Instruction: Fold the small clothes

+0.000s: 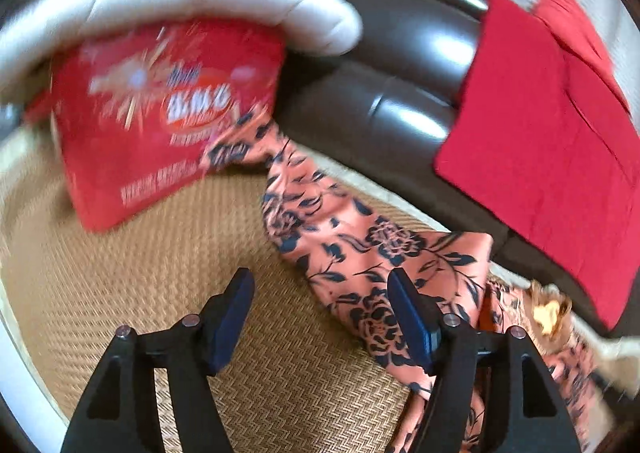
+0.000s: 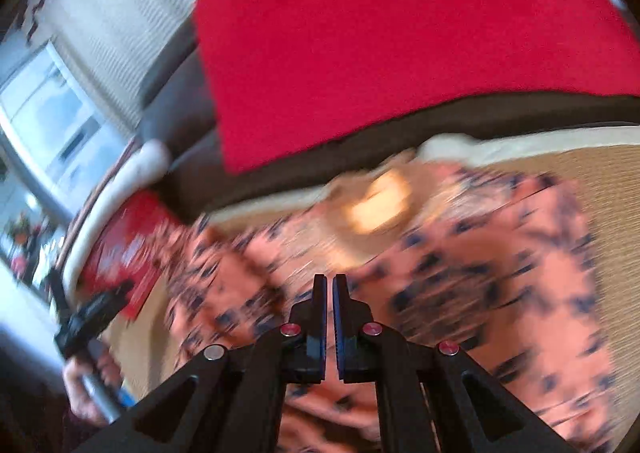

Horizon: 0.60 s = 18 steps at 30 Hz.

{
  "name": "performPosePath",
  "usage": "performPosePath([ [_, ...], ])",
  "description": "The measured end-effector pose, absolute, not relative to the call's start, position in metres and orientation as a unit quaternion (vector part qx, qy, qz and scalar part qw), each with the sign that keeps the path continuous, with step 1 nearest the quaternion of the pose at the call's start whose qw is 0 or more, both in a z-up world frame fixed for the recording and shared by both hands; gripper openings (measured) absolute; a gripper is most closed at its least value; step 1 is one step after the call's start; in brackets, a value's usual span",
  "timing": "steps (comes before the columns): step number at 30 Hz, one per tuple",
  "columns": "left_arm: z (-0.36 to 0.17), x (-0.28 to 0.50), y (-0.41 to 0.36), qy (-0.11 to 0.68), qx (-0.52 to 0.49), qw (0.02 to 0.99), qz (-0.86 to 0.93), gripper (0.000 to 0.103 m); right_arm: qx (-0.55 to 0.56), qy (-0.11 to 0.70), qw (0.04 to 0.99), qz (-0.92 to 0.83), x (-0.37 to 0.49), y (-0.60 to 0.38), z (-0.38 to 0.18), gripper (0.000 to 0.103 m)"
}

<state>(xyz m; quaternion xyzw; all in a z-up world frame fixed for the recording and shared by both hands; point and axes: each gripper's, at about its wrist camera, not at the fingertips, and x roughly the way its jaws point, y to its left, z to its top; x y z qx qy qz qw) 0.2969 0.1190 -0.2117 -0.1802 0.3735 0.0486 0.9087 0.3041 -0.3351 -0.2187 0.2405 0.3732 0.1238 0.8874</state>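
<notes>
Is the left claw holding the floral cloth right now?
No. The left claw is open over the woven mat, and the floral cloth lies beside it, ungripped.

Right gripper [image 2: 327, 283] has its jaws together over the blurred floral garment [image 2: 500, 253] on the woven mat [image 2: 616, 181]. Far side, a red cloth [image 2: 380, 45] drapes the dark sofa [image 2: 440, 115]. Near left, a hand [image 2: 86, 385] holds the other gripper [image 2: 90, 317].

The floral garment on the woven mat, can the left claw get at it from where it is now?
Probably yes. The left claw stands open and empty, and the floral garment lies right beside its right finger on the woven mat, with nothing between them.
</notes>
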Motion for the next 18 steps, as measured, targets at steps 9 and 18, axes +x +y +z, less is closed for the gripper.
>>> performPosePath([
  [9,-0.243,0.319,0.147,0.398,-0.264,0.875,0.080,0.070,0.236,0.425,0.856,0.176,0.317,-0.266,-0.251,0.006],
  [18,-0.247,0.376,0.168,0.376,-0.267,0.882,0.103,0.070,0.221,0.517,0.795,0.228,0.326,-0.227,-0.293,0.006],
])
